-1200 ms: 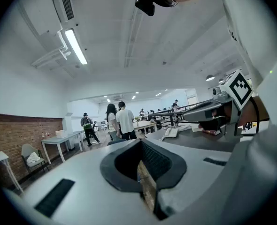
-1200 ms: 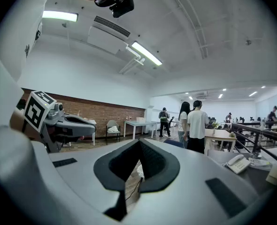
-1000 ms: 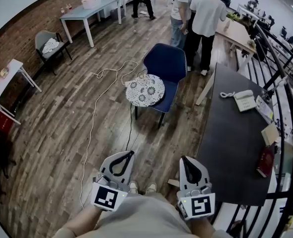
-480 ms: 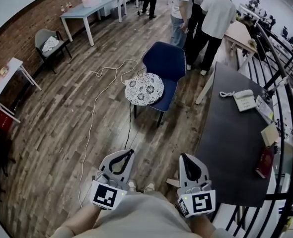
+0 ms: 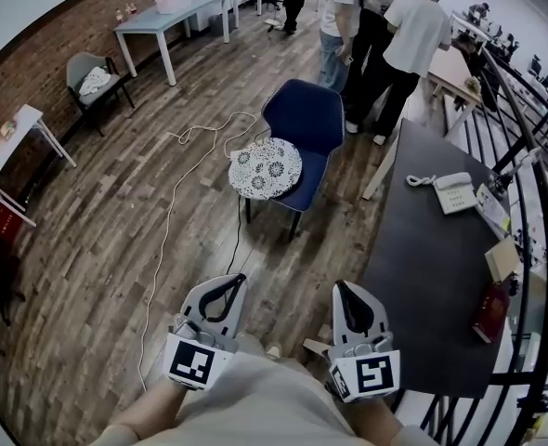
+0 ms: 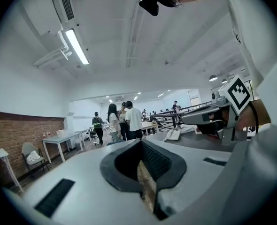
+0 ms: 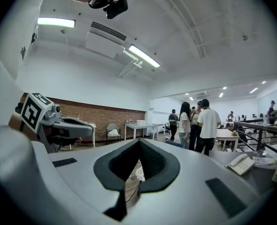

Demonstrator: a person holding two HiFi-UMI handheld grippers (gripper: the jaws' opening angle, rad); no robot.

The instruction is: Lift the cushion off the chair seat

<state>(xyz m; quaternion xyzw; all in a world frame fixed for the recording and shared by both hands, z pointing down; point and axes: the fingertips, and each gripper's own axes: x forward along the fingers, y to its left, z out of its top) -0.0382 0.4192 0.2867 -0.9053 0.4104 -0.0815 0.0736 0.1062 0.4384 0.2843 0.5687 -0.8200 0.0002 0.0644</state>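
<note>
A round white lace-patterned cushion (image 5: 266,167) lies on the seat of a blue chair (image 5: 304,119), which stands on the wood floor in the middle of the head view. Both grippers are held low near my body, well short of the chair and pointing level toward it. My left gripper (image 5: 241,277) (image 6: 140,141) has its jaws meeting at the tip with nothing between them. My right gripper (image 5: 339,285) (image 7: 139,140) is likewise shut and empty.
A long dark table (image 5: 432,258) with a white phone (image 5: 454,191) runs along the right, and a black railing (image 5: 534,212) lies beyond it. A white cable (image 5: 174,214) snakes over the floor left of the chair. Several people (image 5: 385,35) stand behind it. A grey chair (image 5: 93,77) is at far left.
Both grippers have edged a little forward toward the chair, still shut. The people behind the chair have shifted their stance. The cushion has not moved on the seat.
</note>
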